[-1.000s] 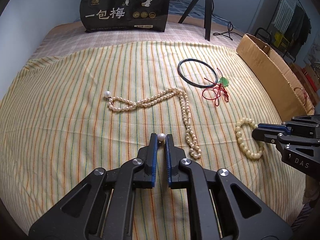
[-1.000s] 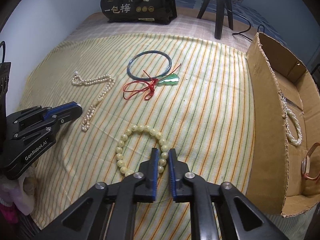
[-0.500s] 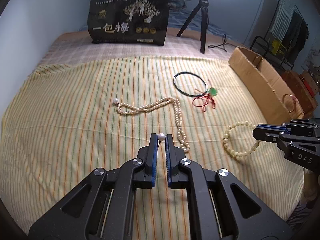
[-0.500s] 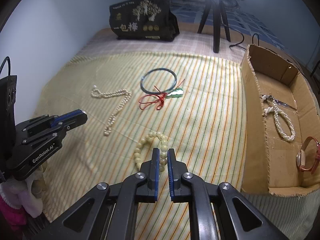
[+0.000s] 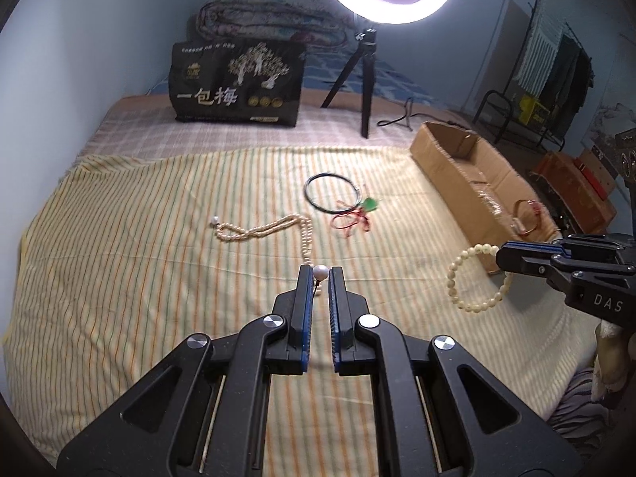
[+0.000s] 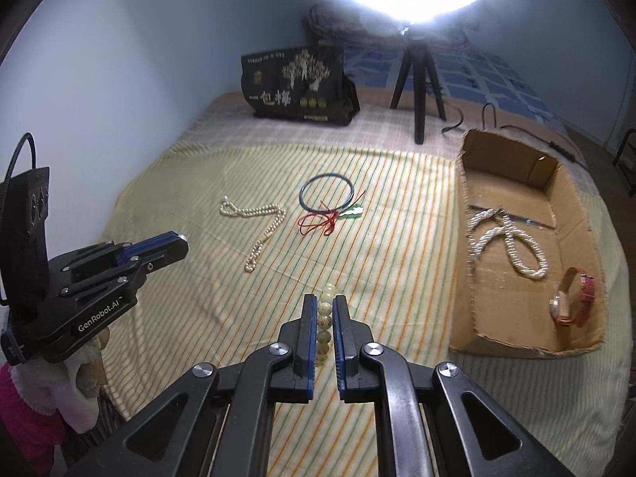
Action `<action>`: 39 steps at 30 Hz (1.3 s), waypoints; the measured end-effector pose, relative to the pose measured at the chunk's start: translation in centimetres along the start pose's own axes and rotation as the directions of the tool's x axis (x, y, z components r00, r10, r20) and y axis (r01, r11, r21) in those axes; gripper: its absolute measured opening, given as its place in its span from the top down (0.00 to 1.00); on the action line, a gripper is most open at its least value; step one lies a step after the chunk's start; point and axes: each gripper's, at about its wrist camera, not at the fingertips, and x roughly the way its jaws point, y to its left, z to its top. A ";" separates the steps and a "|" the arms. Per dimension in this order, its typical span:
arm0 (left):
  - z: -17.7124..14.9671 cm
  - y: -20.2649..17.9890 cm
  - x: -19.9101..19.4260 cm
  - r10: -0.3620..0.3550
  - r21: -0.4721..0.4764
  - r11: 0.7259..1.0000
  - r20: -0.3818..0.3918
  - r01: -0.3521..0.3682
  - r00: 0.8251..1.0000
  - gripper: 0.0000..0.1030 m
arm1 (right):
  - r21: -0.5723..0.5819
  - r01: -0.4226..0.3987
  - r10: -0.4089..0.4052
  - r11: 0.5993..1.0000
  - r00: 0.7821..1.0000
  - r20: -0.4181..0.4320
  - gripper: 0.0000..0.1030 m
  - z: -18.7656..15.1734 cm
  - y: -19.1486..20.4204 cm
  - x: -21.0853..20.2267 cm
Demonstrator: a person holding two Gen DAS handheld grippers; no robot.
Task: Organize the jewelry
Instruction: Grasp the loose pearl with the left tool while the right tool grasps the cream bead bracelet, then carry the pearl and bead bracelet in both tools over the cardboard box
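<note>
2 grippers [image 5: 320, 274] [image 6: 325, 303]; 2 pearl strands [image 6: 258, 225] [image 6: 512, 240]; 1 bead bracelet [image 5: 475, 278]; 1 bangle [image 6: 326, 192]; 1 watch [image 6: 572, 296]; 1 box [image 6: 463, 278].

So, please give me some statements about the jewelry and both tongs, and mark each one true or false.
1. The right tongs hold the bead bracelet. True.
2. The bracelet lies on the cloth. False: it hangs in the air.
3. The left tongs pinch a pearl. True.
4. The box holds no jewelry. False: a pearl necklace and a watch lie inside.
5. The bangle lies on the cloth. True.
</note>
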 end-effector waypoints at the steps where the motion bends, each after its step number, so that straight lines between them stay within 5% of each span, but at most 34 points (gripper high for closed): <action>1: 0.0 -0.4 -0.4 -0.006 0.003 1.000 0.006 0.006 1.000 0.95 | 0.002 0.001 -0.001 1.000 1.000 0.008 0.95 -0.1 -0.2 -0.5; 18: 2.0 -7.9 -3.1 -0.125 0.069 0.990 0.071 0.120 0.990 0.95 | 0.083 0.063 -0.074 0.995 0.988 0.139 0.95 -1.0 -6.8 -9.5; 39: 5.4 -16.8 0.1 -0.229 0.153 0.964 0.074 0.216 0.971 0.95 | 0.154 0.128 -0.156 0.980 0.971 0.181 0.95 1.6 -14.6 -10.9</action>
